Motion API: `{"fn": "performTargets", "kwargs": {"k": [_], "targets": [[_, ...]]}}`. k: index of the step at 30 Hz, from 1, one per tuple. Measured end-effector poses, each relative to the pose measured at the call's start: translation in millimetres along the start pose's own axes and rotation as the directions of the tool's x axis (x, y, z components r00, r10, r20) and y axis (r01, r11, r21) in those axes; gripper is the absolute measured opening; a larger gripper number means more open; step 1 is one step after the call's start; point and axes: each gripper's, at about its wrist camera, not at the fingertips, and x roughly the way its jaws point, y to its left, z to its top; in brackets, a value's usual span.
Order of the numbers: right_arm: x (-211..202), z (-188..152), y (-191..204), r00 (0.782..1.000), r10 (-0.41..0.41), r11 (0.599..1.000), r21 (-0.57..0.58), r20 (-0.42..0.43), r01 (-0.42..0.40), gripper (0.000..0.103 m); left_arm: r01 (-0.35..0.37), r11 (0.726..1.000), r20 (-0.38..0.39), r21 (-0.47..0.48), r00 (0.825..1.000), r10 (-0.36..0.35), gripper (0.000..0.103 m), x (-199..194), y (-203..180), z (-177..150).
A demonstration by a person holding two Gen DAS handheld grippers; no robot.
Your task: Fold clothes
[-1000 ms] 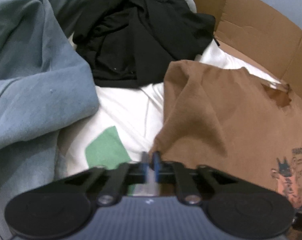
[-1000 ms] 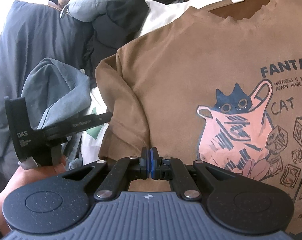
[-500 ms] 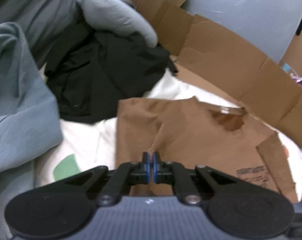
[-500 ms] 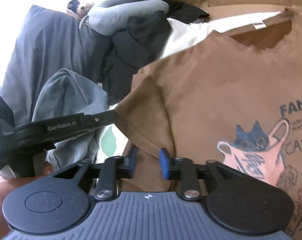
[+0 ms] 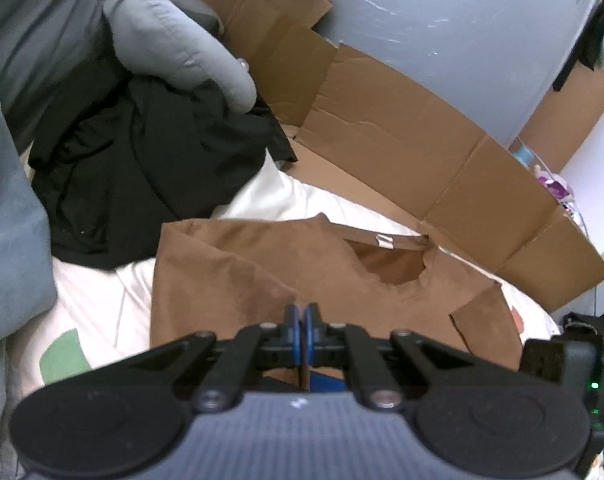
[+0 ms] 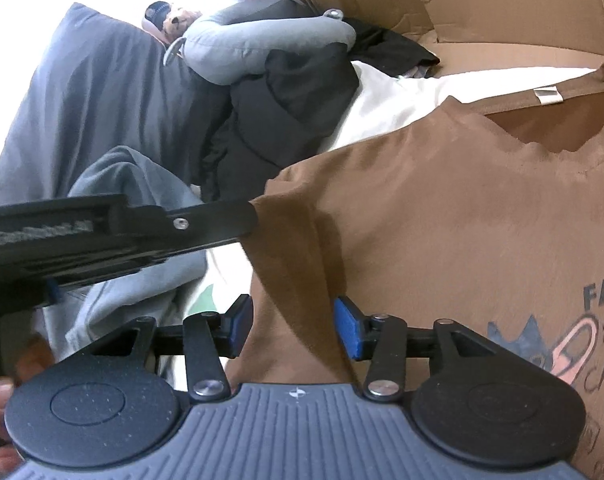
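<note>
A brown T-shirt (image 5: pixel 261 272) with a cat print (image 6: pixel 558 344) lies on a white sheet, its collar toward the cardboard. My left gripper (image 5: pixel 301 320) is shut on the brown T-shirt's left sleeve fold and holds that fold over the shirt body. It shows in the right wrist view (image 6: pixel 205 224) as a black arm touching the sleeve edge. My right gripper (image 6: pixel 289 324) is open, its blue pads (image 6: pixel 348 330) on either side of the folded brown sleeve cloth (image 6: pixel 285 264).
A black garment (image 5: pixel 141 168) and a grey neck pillow (image 5: pixel 173 40) lie at the back left. A blue-grey sweatshirt (image 5: pixel 5 216) is at the left. Flattened cardboard (image 5: pixel 402 140) stands behind the shirt. The white sheet (image 5: pixel 101 300) has a green patch (image 5: pixel 63 356).
My left gripper has carried the sleeve up and over toward the shirt's middle. My right gripper has opened, from shut one second ago to wide open now.
</note>
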Motion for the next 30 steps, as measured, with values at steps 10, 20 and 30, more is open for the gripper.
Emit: {"fn": "performTargets", "kwargs": {"k": [10,20,30], "targets": [[20,3,-17,1.000,-0.013,0.999,-0.036,-0.013,0.012,0.051,0.011,1.000,0.047,-0.018,0.999,-0.010,0.014,-7,2,2],[30,13,-55,0.999,-0.021,0.995,0.101,-0.026,0.024,0.047,-0.140,0.988,0.034,-0.072,0.989,0.143,0.030,13,39,19],[26,19,-78,1.000,-0.025,0.970,0.242,-0.013,0.028,0.002,-0.236,0.972,-0.013,0.013,0.972,0.236,0.047,56,50,55]]}}
